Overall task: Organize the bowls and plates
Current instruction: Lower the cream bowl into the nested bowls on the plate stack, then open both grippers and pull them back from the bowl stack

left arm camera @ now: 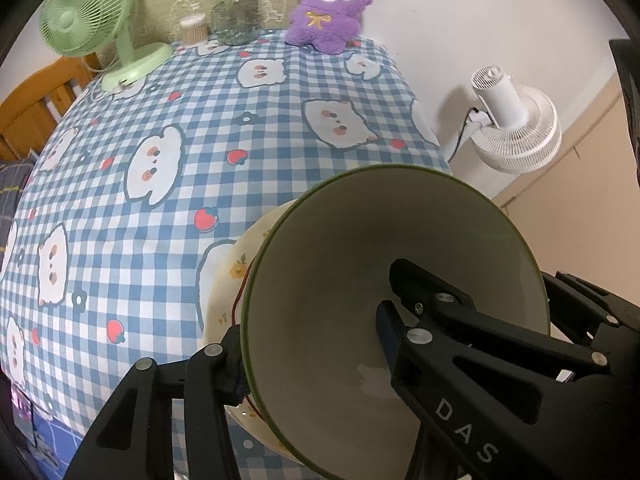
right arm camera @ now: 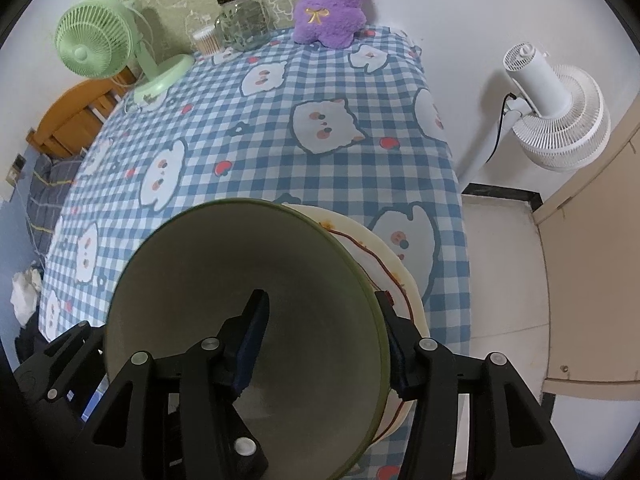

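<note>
Your left gripper [left arm camera: 316, 354] points steeply down, and its two black fingers [left arm camera: 404, 336] stand on either side of the wall of the green-rimmed bowl [left arm camera: 360, 264], one inside and one outside. Whether the pads press on the wall cannot be told. Your right gripper [right arm camera: 326, 342] has the same steep pose at the opposite side of the same bowl, also one finger inside and one outside.

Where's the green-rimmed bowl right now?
The green-rimmed bowl sits on the floral plate at the table's near edge, with both grippers straddling its rim.
</note>
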